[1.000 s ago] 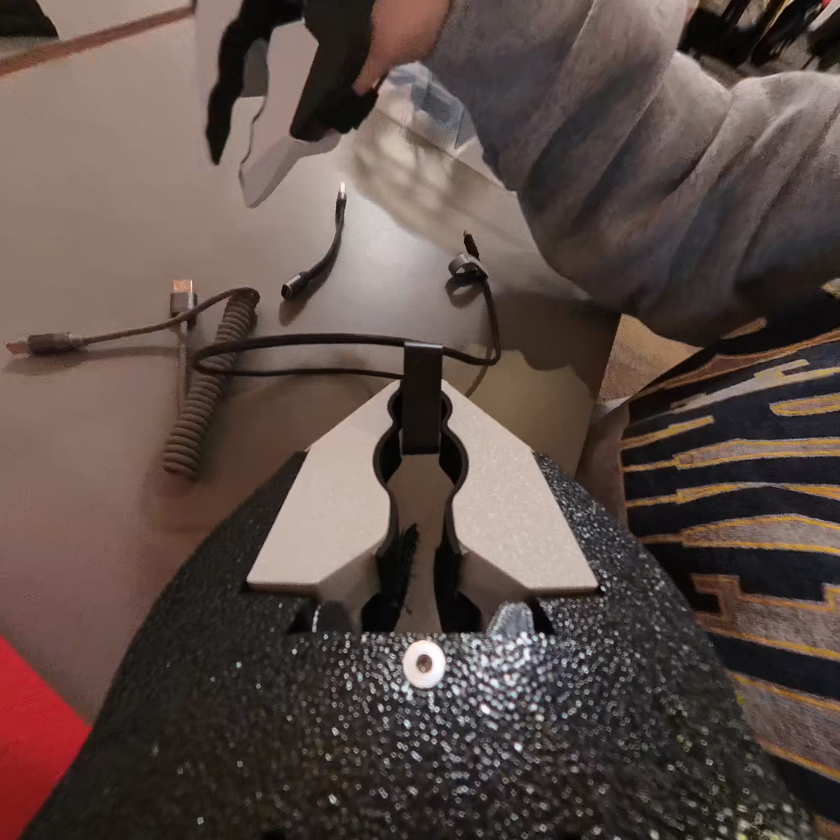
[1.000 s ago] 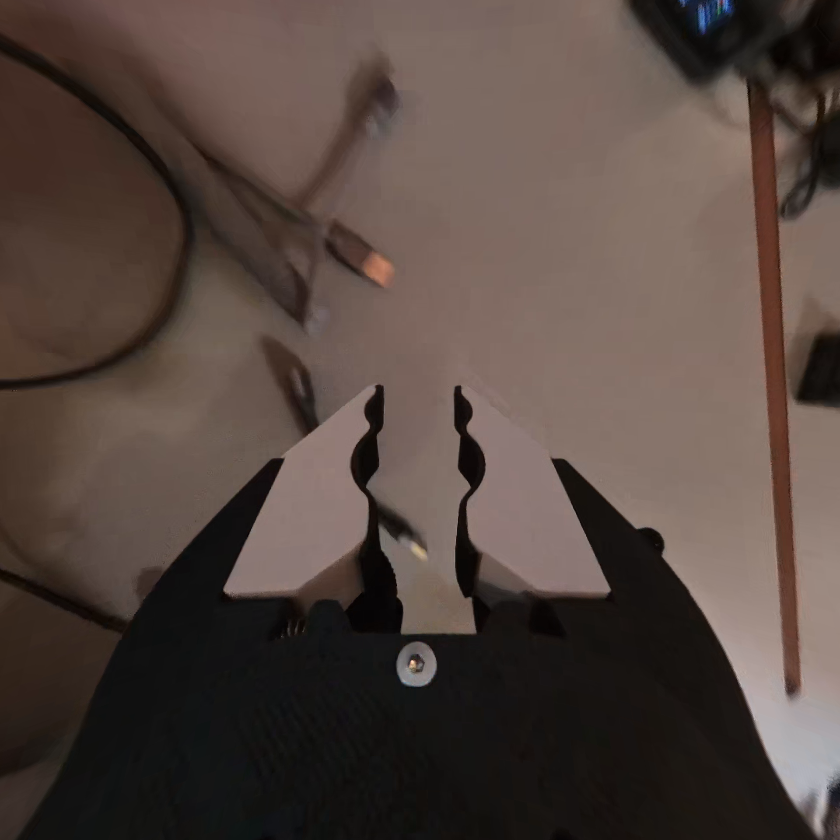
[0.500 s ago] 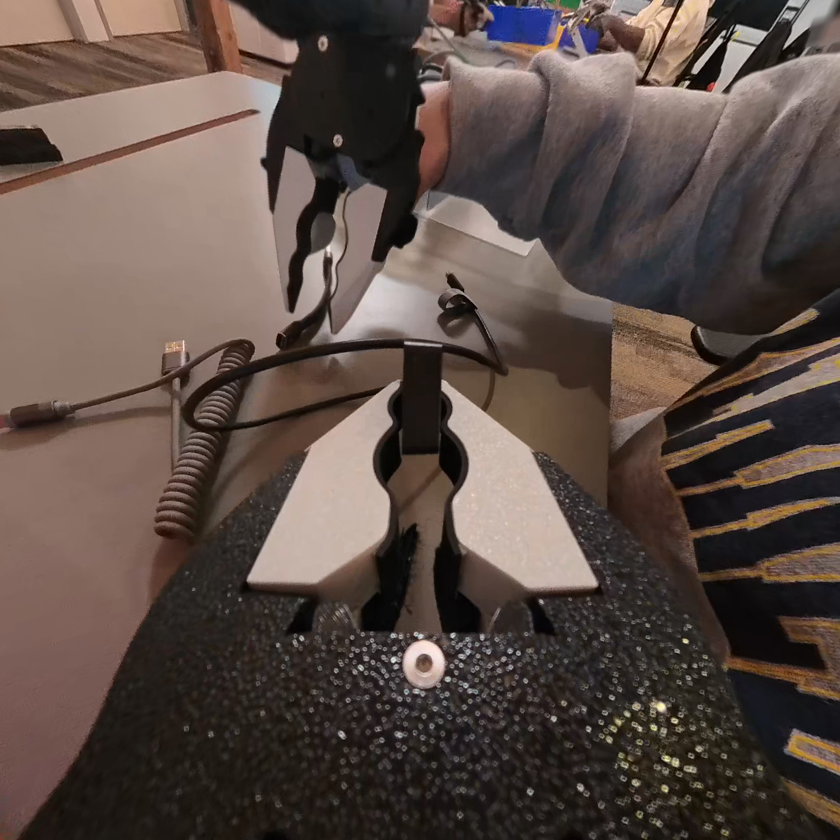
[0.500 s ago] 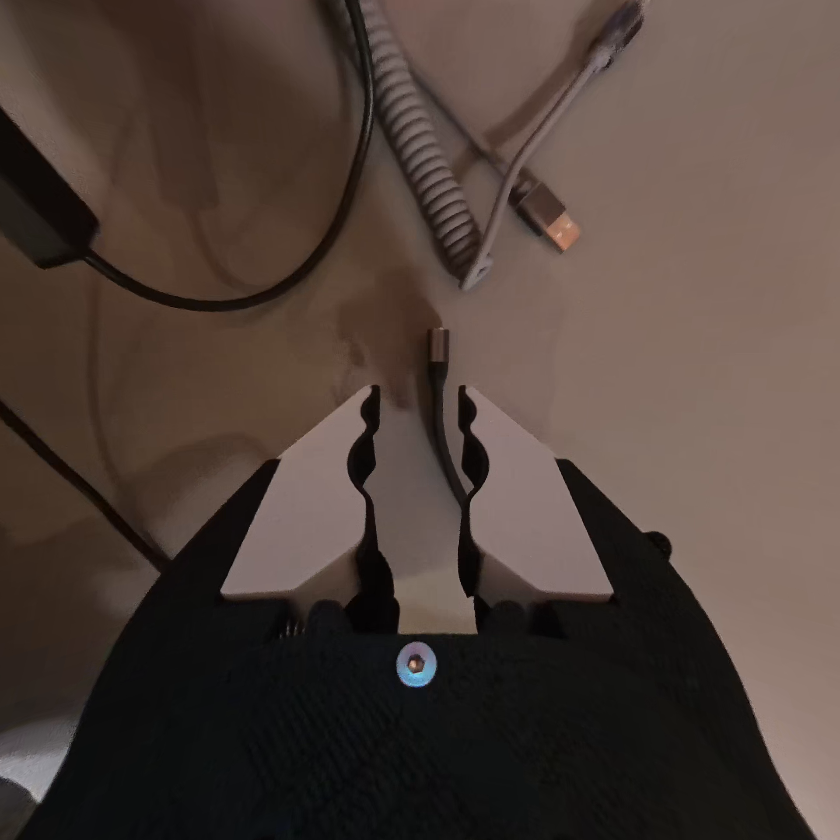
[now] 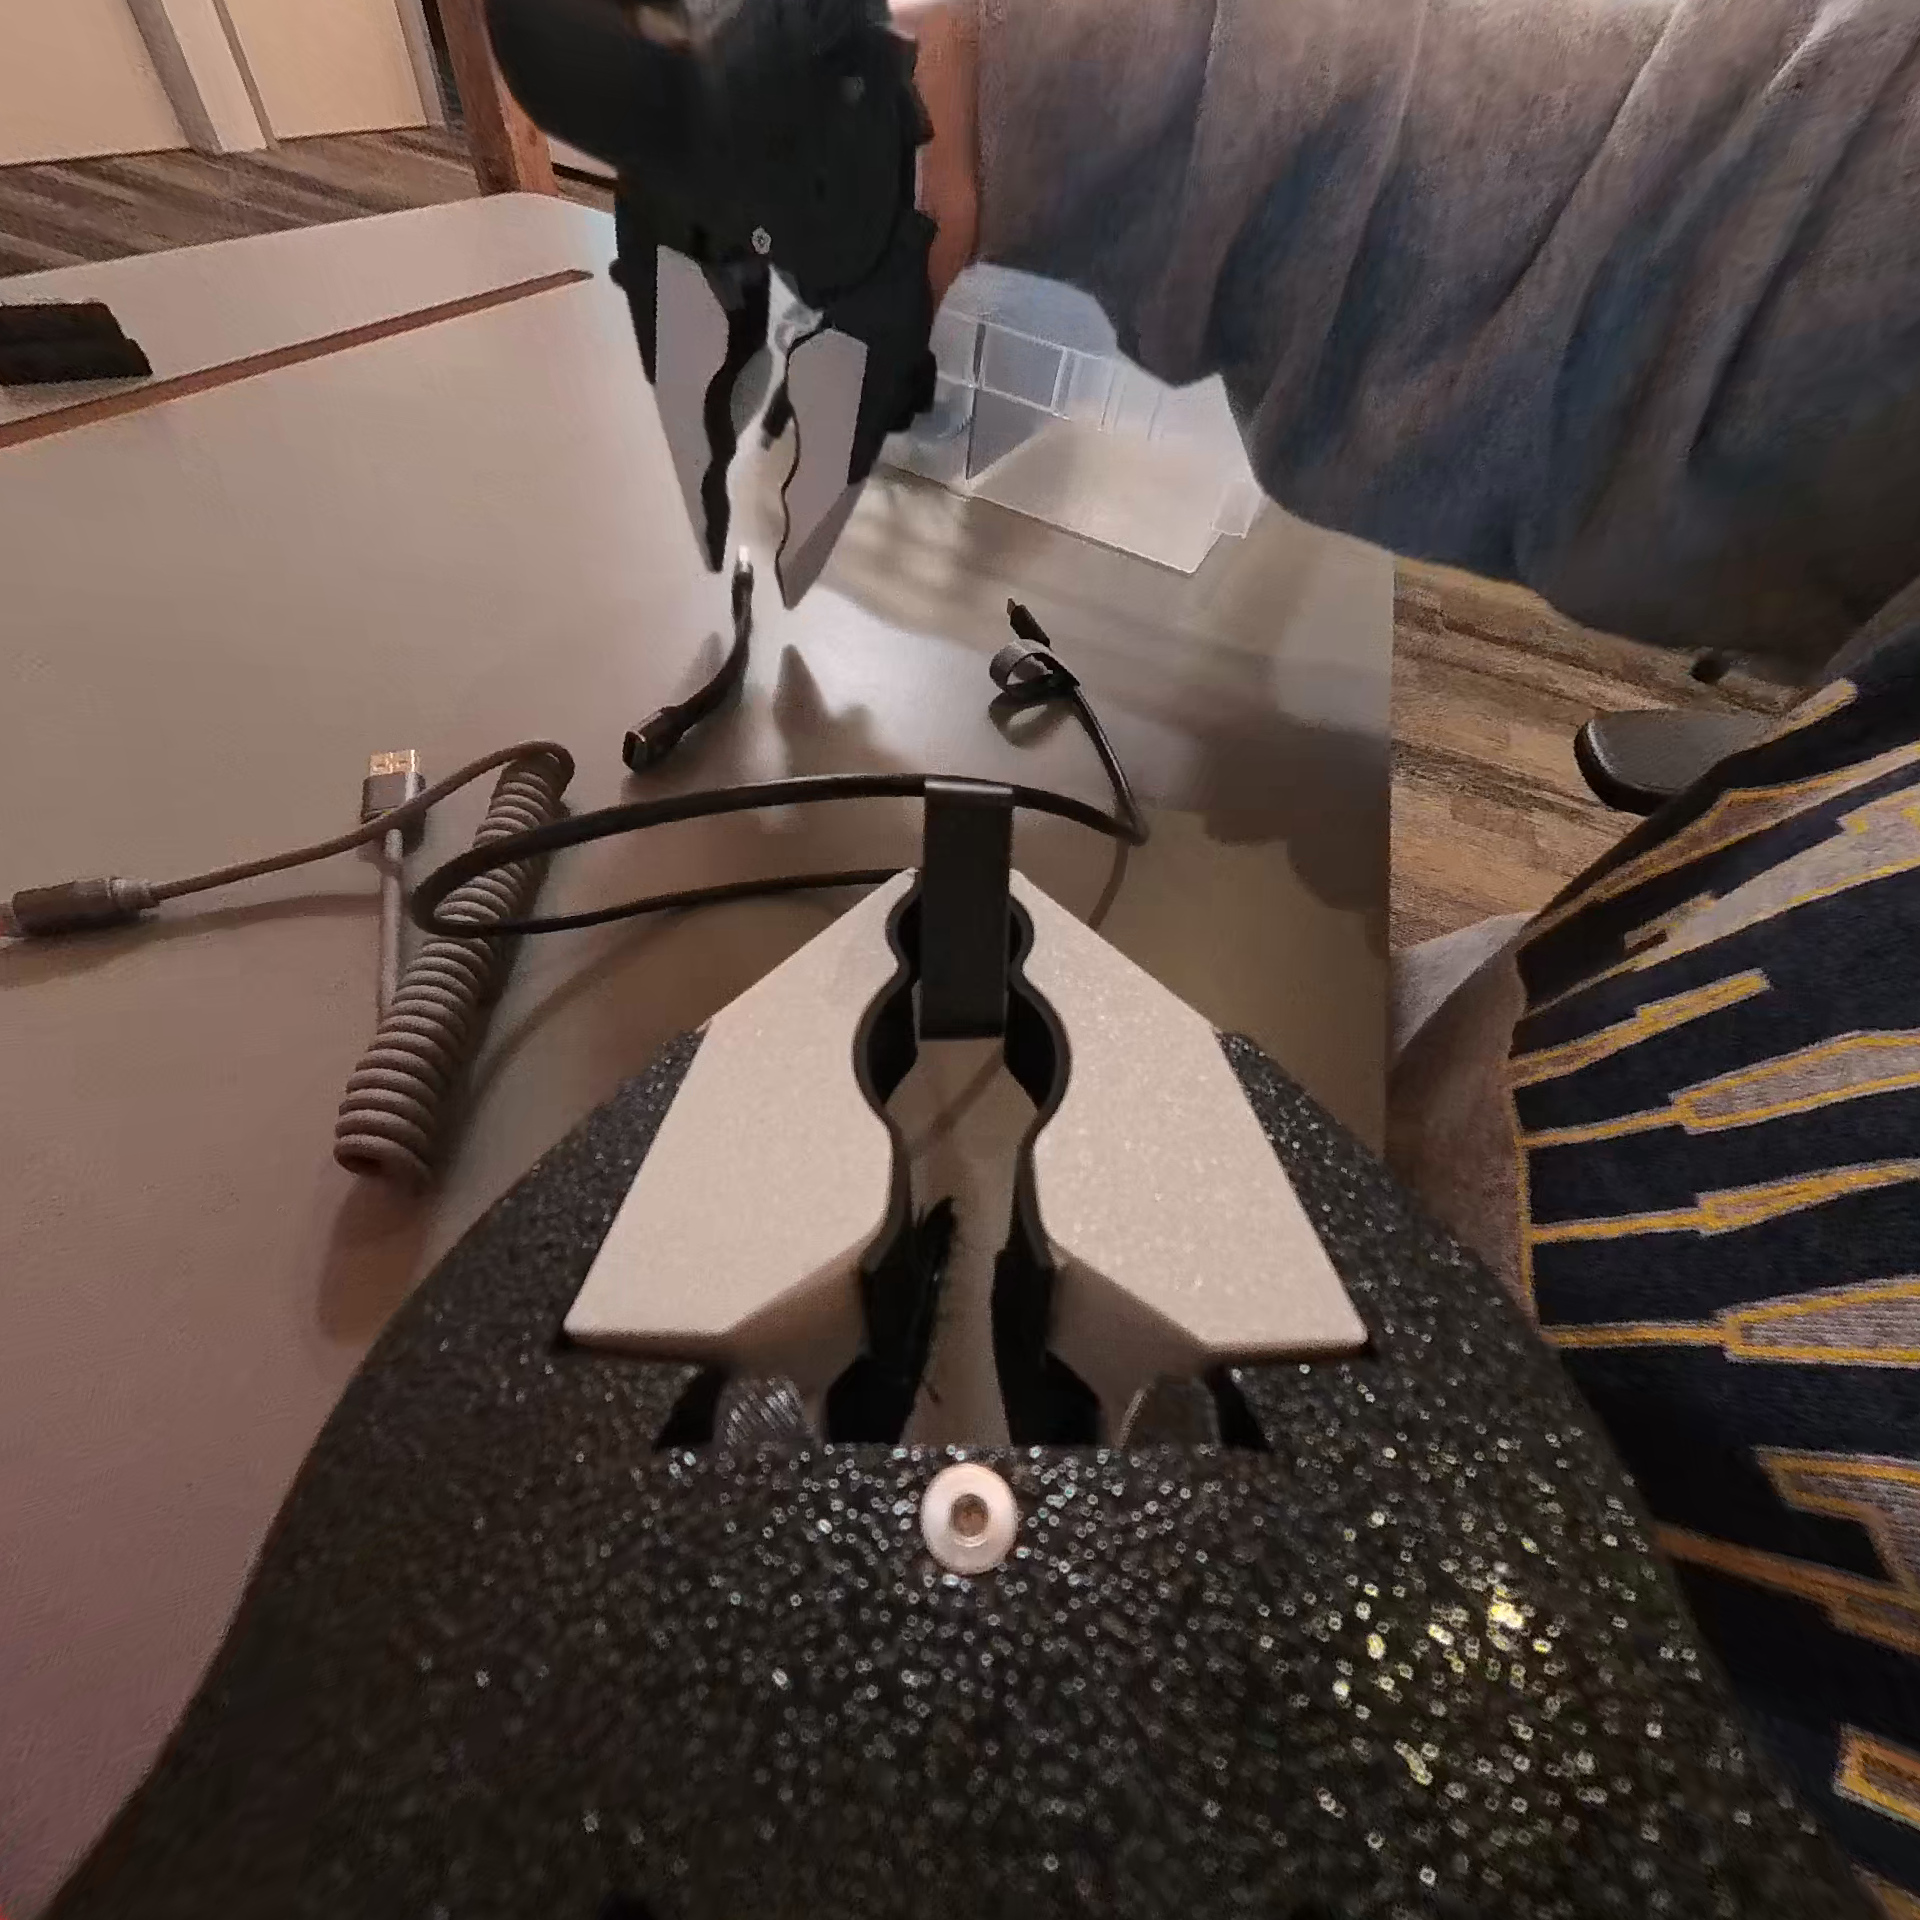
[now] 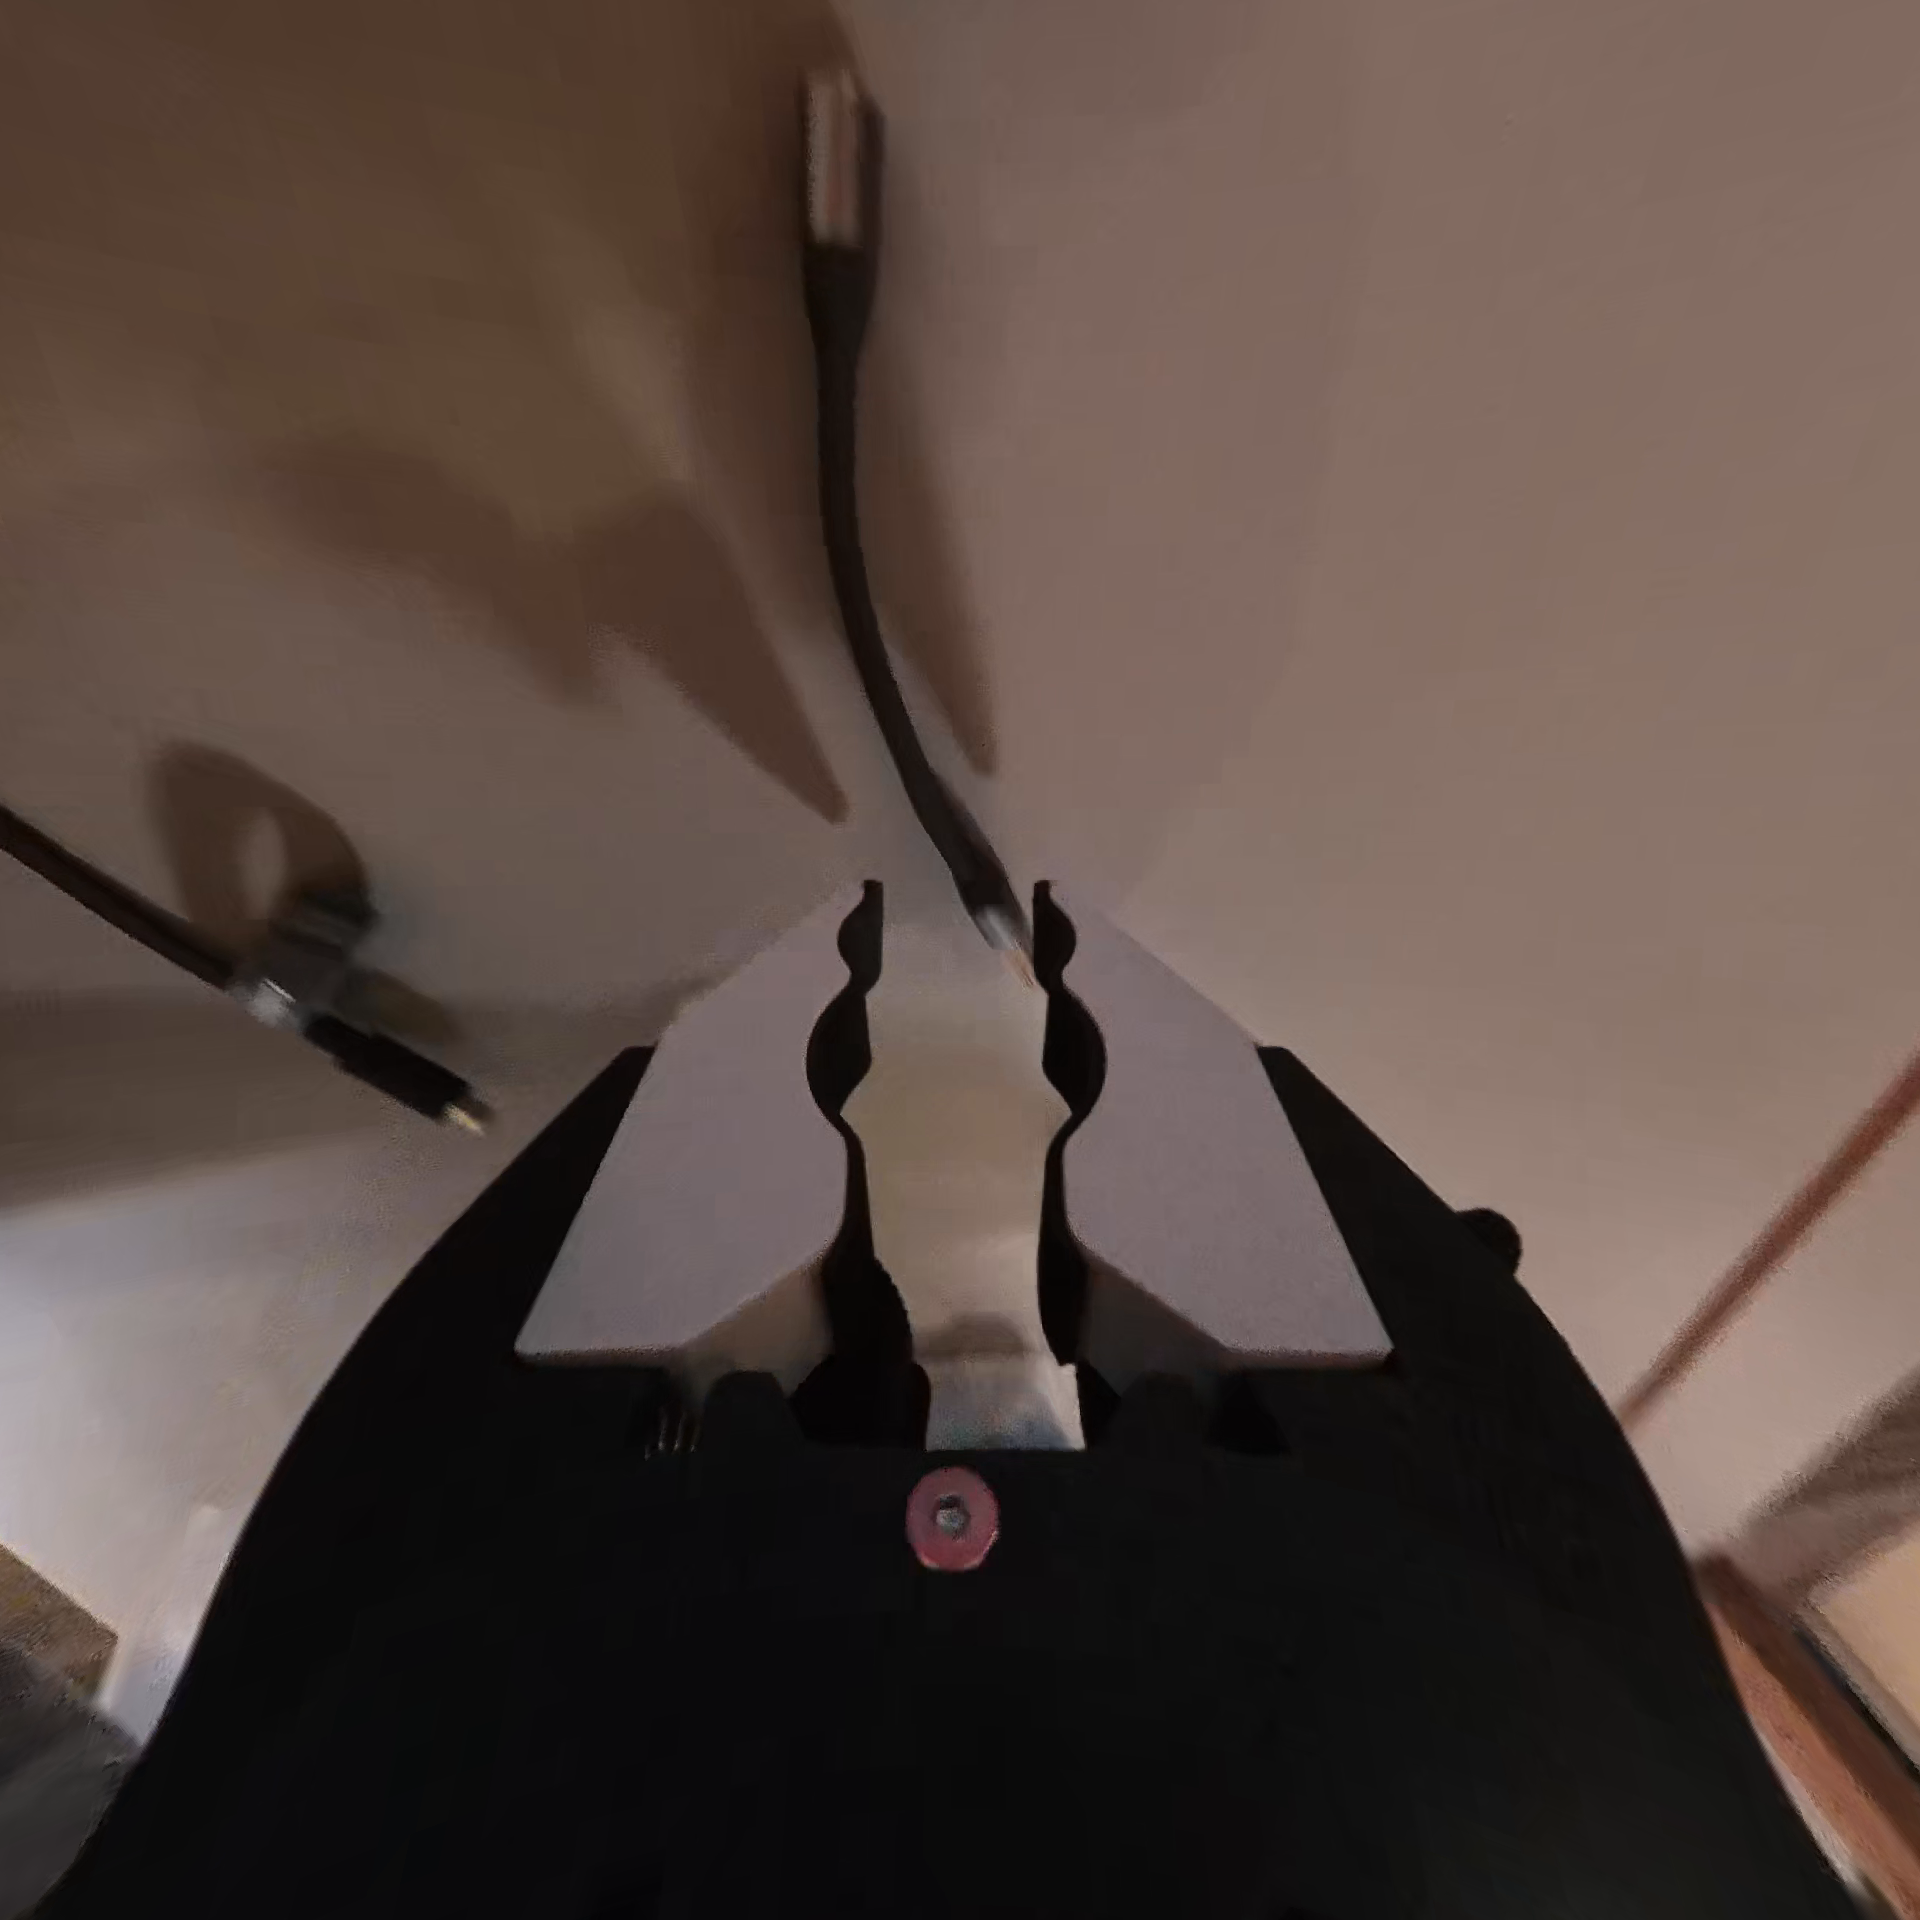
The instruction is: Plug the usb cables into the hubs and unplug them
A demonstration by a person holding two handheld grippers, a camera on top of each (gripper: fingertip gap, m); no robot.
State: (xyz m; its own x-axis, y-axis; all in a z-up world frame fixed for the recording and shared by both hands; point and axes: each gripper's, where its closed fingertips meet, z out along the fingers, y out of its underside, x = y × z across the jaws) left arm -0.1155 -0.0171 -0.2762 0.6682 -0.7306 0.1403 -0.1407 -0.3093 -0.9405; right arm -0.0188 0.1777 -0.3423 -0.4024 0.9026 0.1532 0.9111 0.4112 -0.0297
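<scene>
My left gripper (image 5: 961,883) is shut on a flat black hub (image 5: 966,935), held just above the table; the hub's black cable (image 5: 727,800) loops across in front of it. My right gripper (image 6: 956,904) is open, pointing down at the table. A short black cable (image 6: 862,540) lies ahead of it, and the cable's small plug tip (image 6: 1003,935) sits at the inner edge of my right fingertip, not clamped. In the left wrist view the right gripper (image 5: 748,571) hovers over the raised end of that short cable (image 5: 717,675).
A grey coiled cable (image 5: 436,987) with a USB plug (image 5: 393,774) lies at left on the pale table (image 5: 260,540). A black cable end with a strap (image 5: 1023,665) lies near the table's right edge. A clear plastic box (image 5: 1081,416) stands behind. A grey sleeve (image 5: 1507,260) reaches across. The grippers' ends are close to 25 cm from one another.
My right gripper has moved back along the short black cable, from its thick plug end to its small plug, still open. My left gripper keeps hold of the hub, nearly still.
</scene>
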